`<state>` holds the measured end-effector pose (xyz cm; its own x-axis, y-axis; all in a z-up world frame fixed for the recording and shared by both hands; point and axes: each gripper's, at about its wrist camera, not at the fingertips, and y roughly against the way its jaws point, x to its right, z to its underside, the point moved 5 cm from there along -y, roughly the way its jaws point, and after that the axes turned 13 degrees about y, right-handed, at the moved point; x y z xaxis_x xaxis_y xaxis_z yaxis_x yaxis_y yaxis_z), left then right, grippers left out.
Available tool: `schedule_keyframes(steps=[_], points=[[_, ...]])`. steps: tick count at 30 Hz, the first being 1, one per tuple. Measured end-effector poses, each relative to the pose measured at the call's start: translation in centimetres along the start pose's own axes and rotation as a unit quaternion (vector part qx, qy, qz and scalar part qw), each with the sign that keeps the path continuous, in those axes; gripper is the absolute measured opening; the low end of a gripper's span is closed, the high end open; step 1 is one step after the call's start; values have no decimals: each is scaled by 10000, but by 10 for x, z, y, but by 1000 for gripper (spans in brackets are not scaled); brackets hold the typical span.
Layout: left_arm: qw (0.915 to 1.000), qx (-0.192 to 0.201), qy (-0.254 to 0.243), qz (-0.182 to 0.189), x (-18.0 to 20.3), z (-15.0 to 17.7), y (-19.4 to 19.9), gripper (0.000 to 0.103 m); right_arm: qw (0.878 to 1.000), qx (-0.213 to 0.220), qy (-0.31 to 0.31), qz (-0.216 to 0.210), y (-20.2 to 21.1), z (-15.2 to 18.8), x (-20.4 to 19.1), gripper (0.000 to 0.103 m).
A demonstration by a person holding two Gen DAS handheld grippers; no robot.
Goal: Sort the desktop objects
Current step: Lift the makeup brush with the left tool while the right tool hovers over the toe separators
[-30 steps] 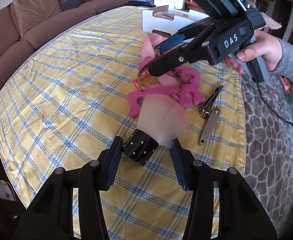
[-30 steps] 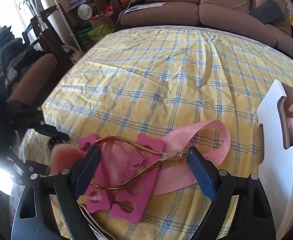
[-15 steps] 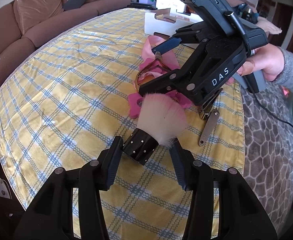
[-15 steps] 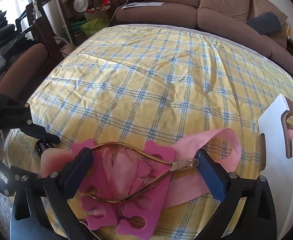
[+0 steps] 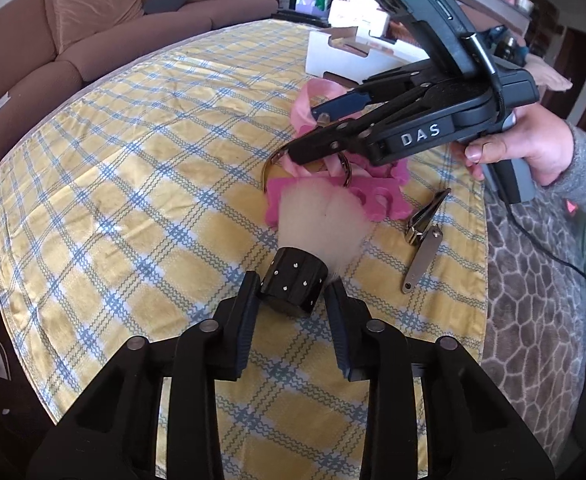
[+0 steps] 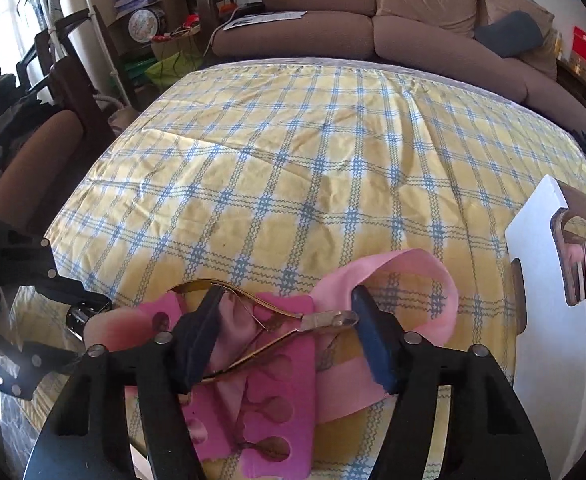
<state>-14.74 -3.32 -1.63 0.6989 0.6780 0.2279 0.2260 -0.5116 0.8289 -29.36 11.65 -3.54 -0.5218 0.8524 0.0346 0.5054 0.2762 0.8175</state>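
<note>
Left claw pinches our brush by its stiff black base, never the soft bristles, while right claw sits spread around light, slippery nippers.

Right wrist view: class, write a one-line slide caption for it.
Open right gripper straddles gold nippers lying on pink toe separators and ribbon, beside a white box.
</note>
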Motion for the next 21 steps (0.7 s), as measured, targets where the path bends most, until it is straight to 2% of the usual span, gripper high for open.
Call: schedule_keyframes(steps=[8,9,13,17,19,21], points=[[9998,21,173,-41,3,5,8,25,9990,-22,-192,-400,25,15,8,46],[9997,68,223,-21,3,5,10,25,9990,28,-190,-391,31,17,9,39],[9981,238,551,120,0,-1,21,25,9993,183,-167,-295,54,23,12,24],[9973,302,638,216,4,-6,29,25,9983,197,-288,-469,64,28,15,22],[9976,240,621,211,7,-7,29,25,9958,-49,-358,-840,65,38,10,22],[9979,221,579,188,10,-6,29,25,9954,-394,-184,-854,65,50,1,25]])
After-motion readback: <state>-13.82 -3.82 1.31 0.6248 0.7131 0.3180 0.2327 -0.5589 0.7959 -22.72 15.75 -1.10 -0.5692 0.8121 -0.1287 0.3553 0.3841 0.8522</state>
